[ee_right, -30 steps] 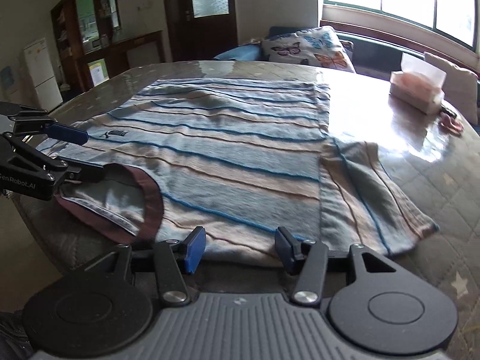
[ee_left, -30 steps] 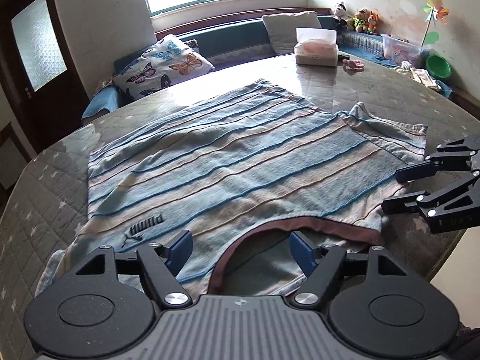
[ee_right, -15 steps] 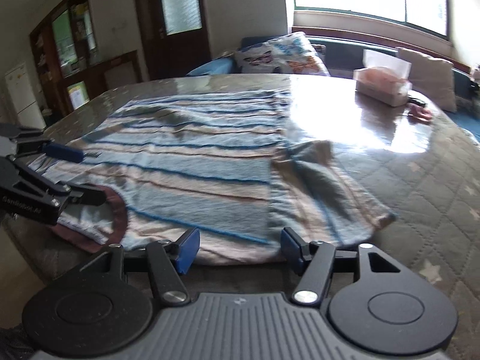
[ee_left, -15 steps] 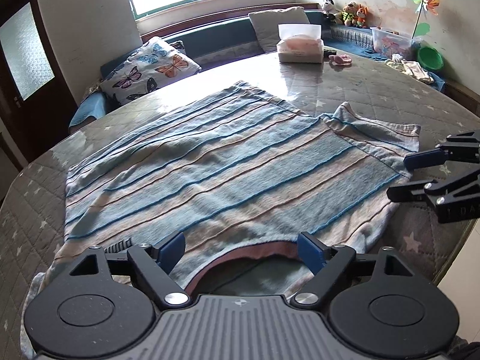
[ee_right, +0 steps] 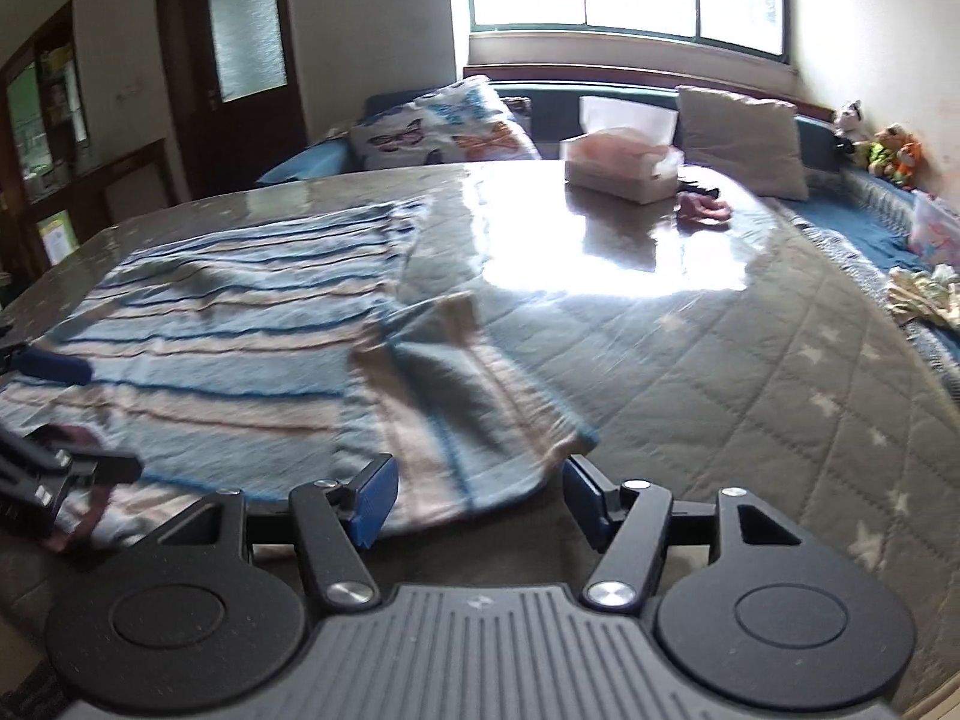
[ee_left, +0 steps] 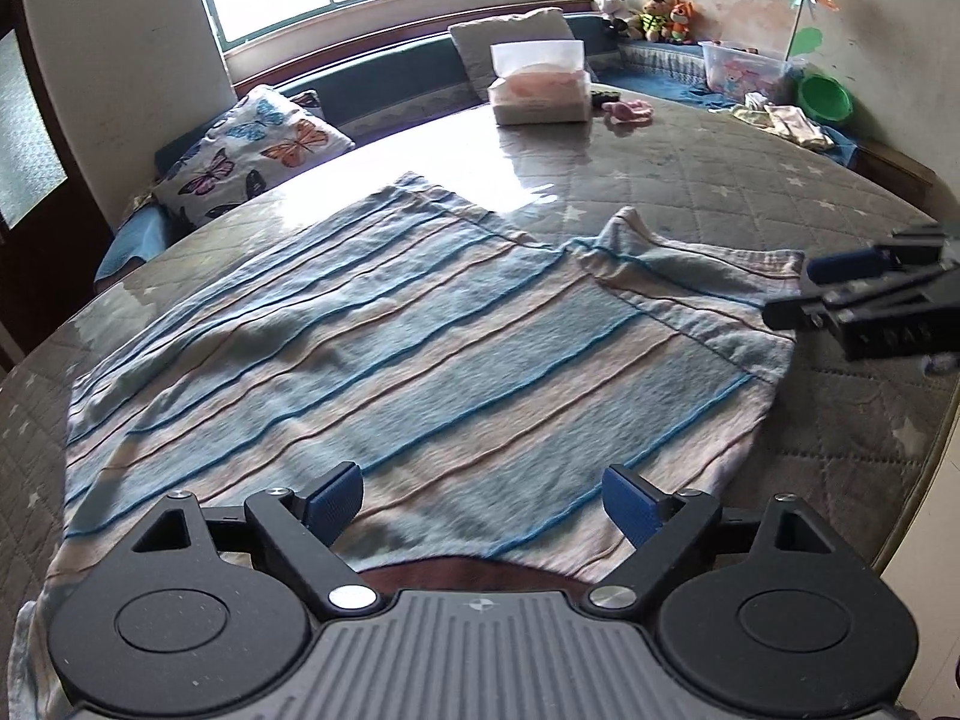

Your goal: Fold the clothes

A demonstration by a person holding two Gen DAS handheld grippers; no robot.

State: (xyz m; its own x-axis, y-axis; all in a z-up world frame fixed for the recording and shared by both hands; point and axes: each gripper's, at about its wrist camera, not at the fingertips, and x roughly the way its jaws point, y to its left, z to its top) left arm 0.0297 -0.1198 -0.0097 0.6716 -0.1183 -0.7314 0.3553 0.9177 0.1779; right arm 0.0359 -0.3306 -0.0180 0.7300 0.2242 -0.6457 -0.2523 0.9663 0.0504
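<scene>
A blue, beige and brown striped T-shirt [ee_left: 384,348] lies spread flat on the round quilted table [ee_left: 720,180], its dark red collar [ee_left: 456,570] at the near edge. My left gripper [ee_left: 483,495] is open and empty just above the shirt near the collar. My right gripper [ee_right: 477,495] is open and empty over the end of the shirt's right sleeve [ee_right: 456,408]. The right gripper also shows in the left wrist view [ee_left: 840,294], beside that sleeve. The left gripper's fingers [ee_right: 54,369] show at the left of the right wrist view.
A tissue box [ee_left: 540,90] and a small pink item [ee_left: 627,112] sit at the table's far side. A bench with a butterfly cushion [ee_left: 252,162], a grey cushion [ee_right: 744,144], toys and a green bowl [ee_left: 827,97] runs behind the table.
Both grippers have moved forward and to the right. The left one now hangs over the collar. The right one has swung from the shoulder to the sleeve end. The shirt lies as before.
</scene>
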